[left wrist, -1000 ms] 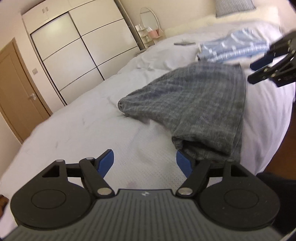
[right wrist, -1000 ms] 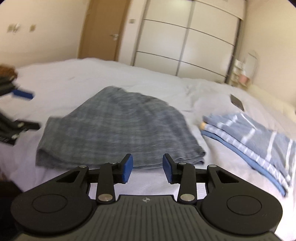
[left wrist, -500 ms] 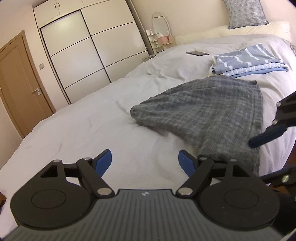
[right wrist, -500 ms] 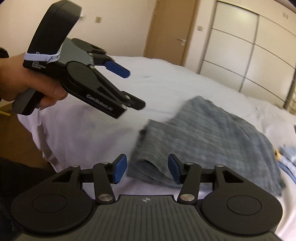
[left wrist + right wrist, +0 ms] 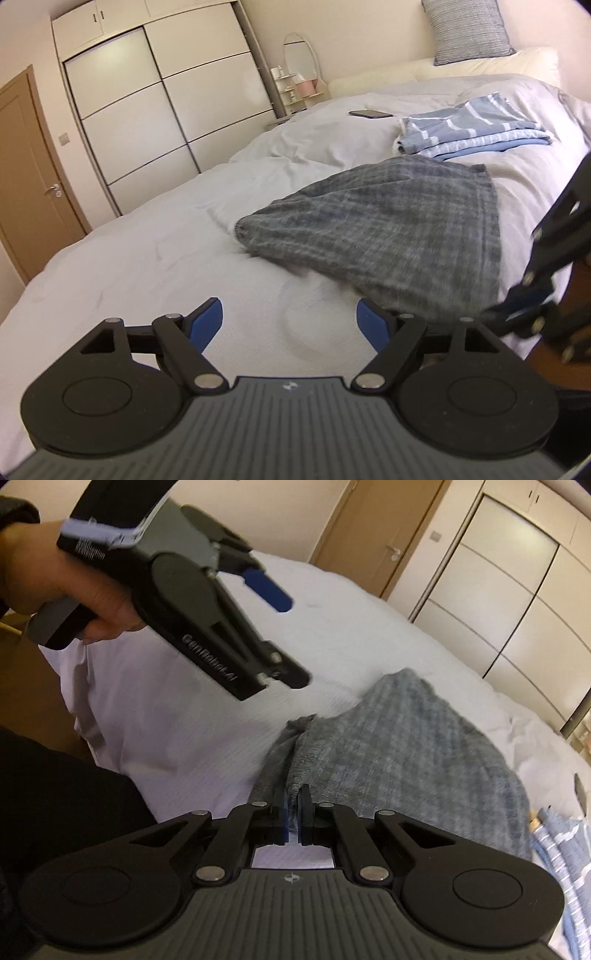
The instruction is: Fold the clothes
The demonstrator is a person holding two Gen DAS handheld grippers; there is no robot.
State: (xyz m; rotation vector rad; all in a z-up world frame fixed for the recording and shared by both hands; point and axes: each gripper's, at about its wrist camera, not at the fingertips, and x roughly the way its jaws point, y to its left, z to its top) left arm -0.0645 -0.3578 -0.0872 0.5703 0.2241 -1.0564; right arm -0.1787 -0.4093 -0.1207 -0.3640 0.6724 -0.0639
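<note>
Your right gripper (image 5: 293, 818) has its fingers pinching the near hem of the grey checked garment (image 5: 391, 229), a soft, loosely woven piece with a fuzzy nap, where a second ago they stood apart above it. The cloth bunches into a narrow ridge running up from the blue pads. The garment lies folded over on itself as a rough wedge near the foot edge of the bed (image 5: 147, 258), its rounded end pointing toward the far side and its straight hemmed side toward the headboard.

Your left gripper (image 5: 290, 319) has its fingers spread wide and empty above the bare white bedsheet, a finely dotted quilted surface with soft creases. From the right wrist view it hangs in the air off to the left of the garment, clear of it, with your hand (image 5: 48, 576) wrapped round its handle; half a second back it sat lower and farther from that camera, and it now fills more of the upper left corner.

Beyond the garment, toward the headboard, a folded blue striped shirt (image 5: 476, 127) lies flat in neat layers, just touching or overlapping the grey hem; you cannot tell which. A dark phone (image 5: 370, 113) rests flat on the sheet farther up, and a grey knitted pillow (image 5: 467, 31) stands against the wall. The shirt, phone and pillow sit where they did before.
</note>
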